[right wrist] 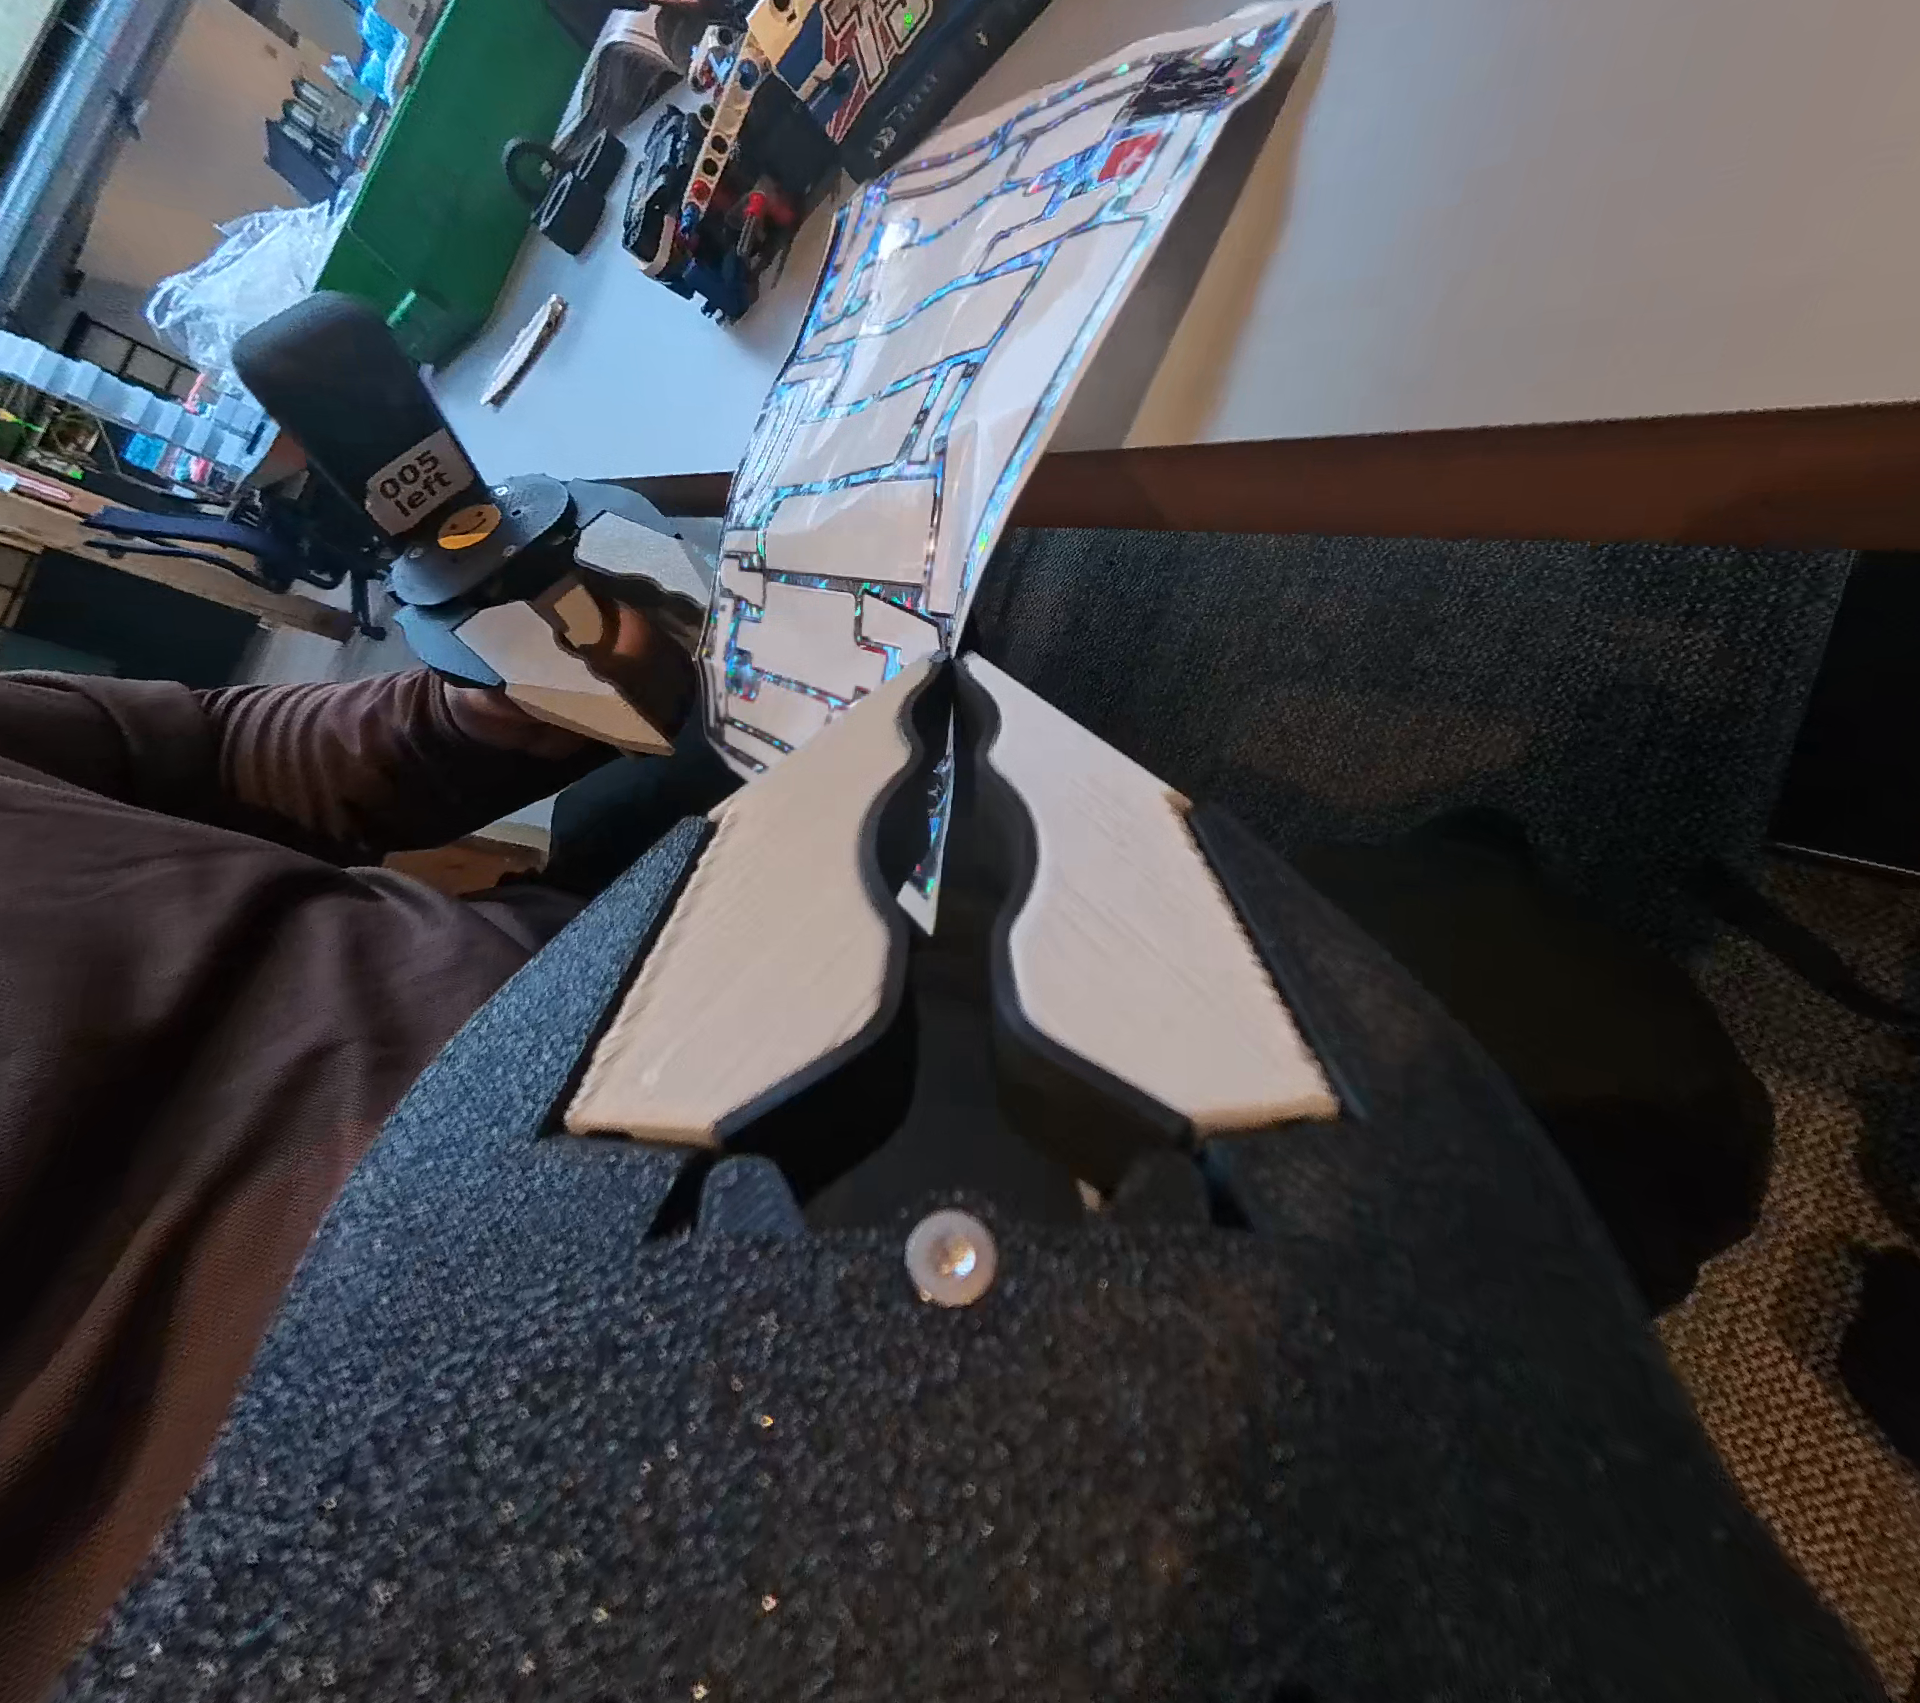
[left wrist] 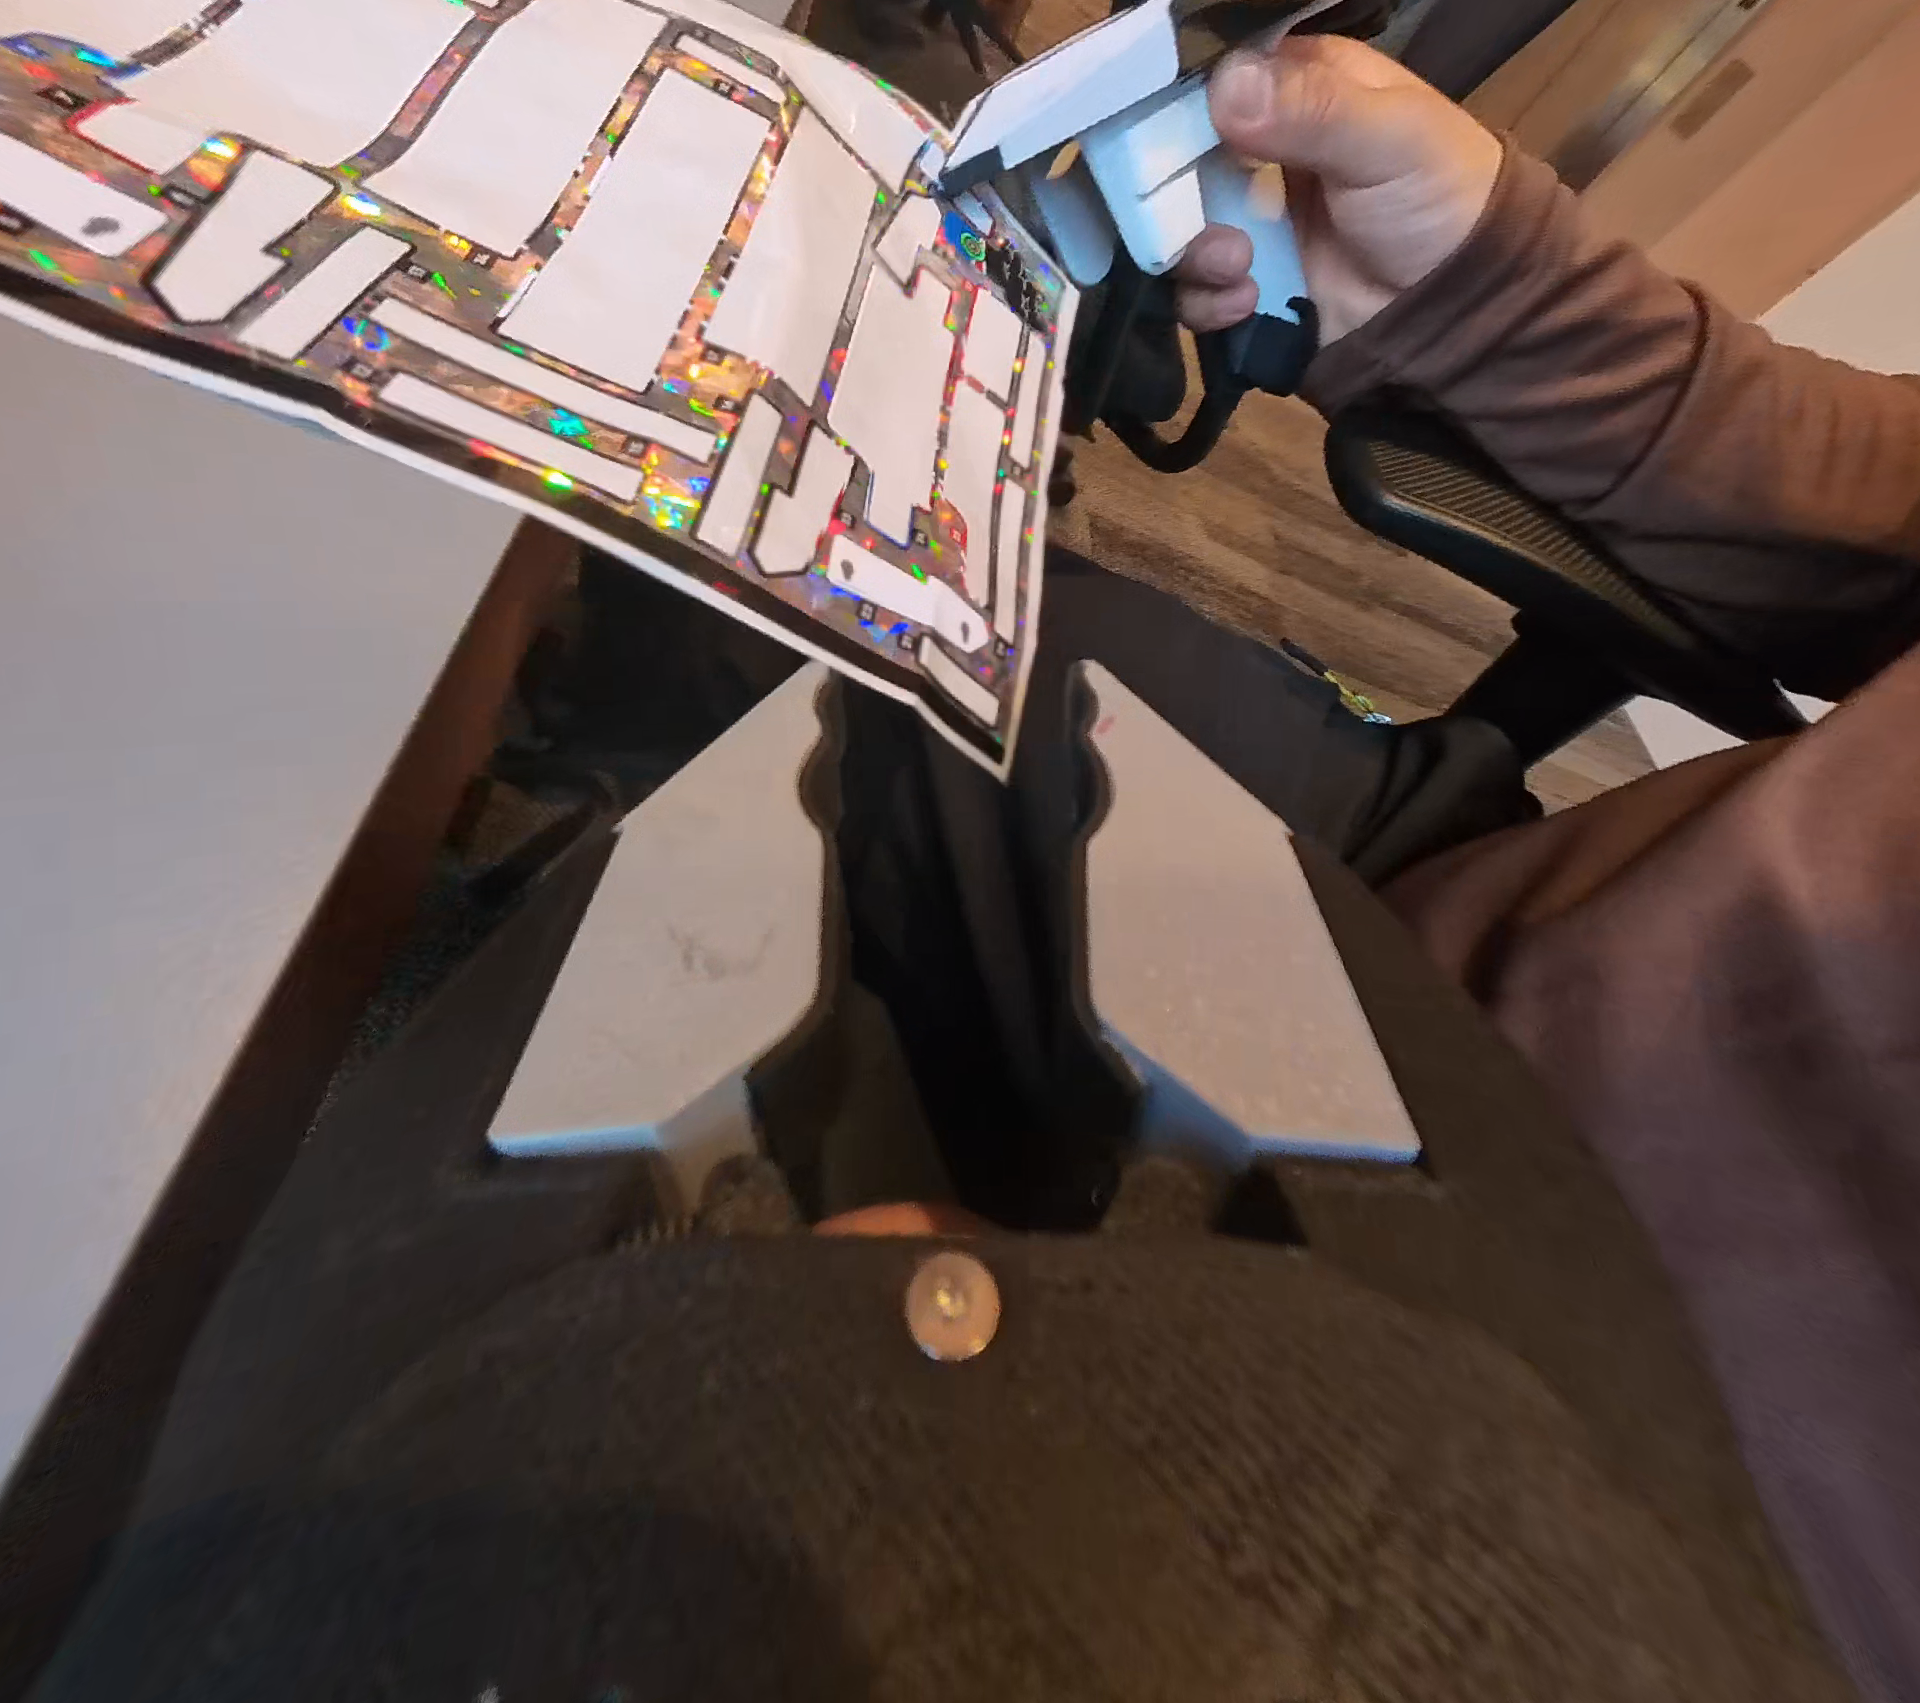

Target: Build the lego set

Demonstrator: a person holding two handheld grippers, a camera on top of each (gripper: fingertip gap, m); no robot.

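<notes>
Right claw [right wrist: 951,666], fingertips pinched on the corner of a holographic sticker sheet [right wrist: 935,365], holds it tilted over the near edge of the white surface [right wrist: 1558,147]. Left claw [left wrist: 956,822], jaws apart and empty, below the sheet. Partly built lego car [right wrist: 821,64] farther back on the surface.

Sticker sheet [right wrist: 914,365] held up in air over the near edge of the table [right wrist: 1558,147], its bottom corner pinched between the tips of the right hand-held gripper [right wrist: 951,666]. Left hand-held gripper [right wrist: 634,666] sits just left of the sheet, lower edge level, jaws apart w/ nothing between. Behind the sheet, on the table: lego model [right wrist: 821,53], w/ loose wheels [right wrist: 571,183] to its left. Further left a stick-like piece [right wrist: 525,352] lies flat on the table. Chair armrest [left wrist: 1507,531] below the right hand [left wrist: 1340,199].
</notes>
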